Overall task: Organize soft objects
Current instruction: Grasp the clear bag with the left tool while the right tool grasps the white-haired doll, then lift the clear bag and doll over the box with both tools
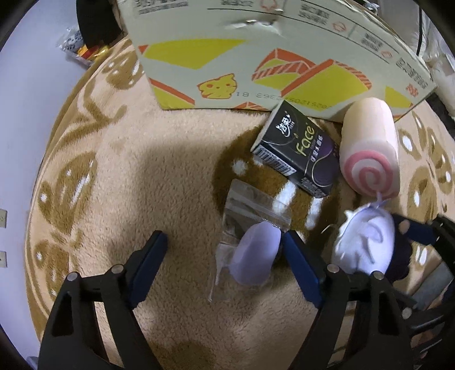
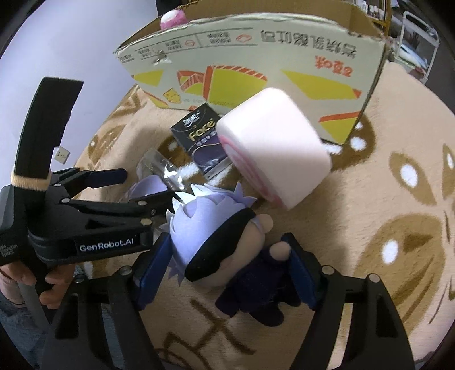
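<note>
Plush doll (image 2: pixel 227 250) lies on rug (image 2: pixel 369 298) between right gripper (image 2: pixel 227 270) jaws, grip uncertain; left gripper (image 1: pixel 224 250) spread beside bagged lilac item (image 1: pixel 256 256); sponge roll (image 2: pixel 273 145), tissue pack (image 2: pixel 199 136) unboxed; carton (image 2: pixel 256 71) holds one pink item

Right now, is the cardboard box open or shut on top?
Open. In the right wrist view the cardboard box shows raised flaps and bare brown inner walls, with a pink plush visible behind them.

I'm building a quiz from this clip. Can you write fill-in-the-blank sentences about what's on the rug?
1. The swirl-ended foam roll lies beside a black pack of ____.
2. The right gripper straddles a plush doll whose hair is ____.
3. The cardboard box stands on a beige ____.

Missing words: tissues; white; rug
</note>
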The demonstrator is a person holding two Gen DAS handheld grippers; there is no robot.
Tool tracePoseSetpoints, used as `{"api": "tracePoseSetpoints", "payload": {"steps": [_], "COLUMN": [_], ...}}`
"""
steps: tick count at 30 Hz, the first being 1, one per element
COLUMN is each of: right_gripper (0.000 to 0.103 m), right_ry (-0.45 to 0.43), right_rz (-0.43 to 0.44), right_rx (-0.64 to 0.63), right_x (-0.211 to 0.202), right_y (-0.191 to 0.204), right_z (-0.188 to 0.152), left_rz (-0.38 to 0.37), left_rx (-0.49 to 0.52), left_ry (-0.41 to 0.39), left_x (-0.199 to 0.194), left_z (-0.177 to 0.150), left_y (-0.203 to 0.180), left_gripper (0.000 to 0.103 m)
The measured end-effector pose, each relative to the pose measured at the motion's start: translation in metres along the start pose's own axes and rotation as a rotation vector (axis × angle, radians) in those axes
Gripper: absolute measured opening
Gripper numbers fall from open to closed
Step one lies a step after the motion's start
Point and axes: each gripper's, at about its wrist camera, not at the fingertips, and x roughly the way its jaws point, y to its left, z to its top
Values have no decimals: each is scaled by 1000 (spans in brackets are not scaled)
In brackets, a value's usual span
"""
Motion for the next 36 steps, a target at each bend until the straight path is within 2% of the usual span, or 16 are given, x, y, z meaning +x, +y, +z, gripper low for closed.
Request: {"api": "tracePoseSetpoints", "payload": {"steps": [5, 7, 10, 17, 21, 23, 28, 36], "right_gripper": [81, 81, 81, 80, 80, 80, 80, 80], "right_ry": [-12, -20, -35, -79, -117, -140, -221, -415], "right_rz": [-25, -37, -49, -43, -40, -38, -32, -62], "right_rx": [15, 15, 12, 31, 44, 49, 70, 47], "right_x": [-7, -9, -14, -33, -48, -63, -82, -113], "right_y": [-4, -5, -6, -19, -23, -30, -29, -18], "right_z": [0, 0, 0, -2, -7, -13, -14, -14], "left_rz": [-10, -48, -74, -88, -60, -45, 11, 52], "left_rx": [7, 17, 31, 10, 8, 4, -1, -17], "left_ry": [-9, -11, -14, -34, -73, -106, -250, -505], "left_x": [-1, -3, -9, -23, -37, -47, -87, -141], "left_z": [-1, -1, -4, -12, -18, -23, -38, -49], "left_y": [-4, -7, -12, -12, -11, -10, -12, -12], "left_gripper": [74, 55, 42, 33, 31, 30, 29, 28]}}
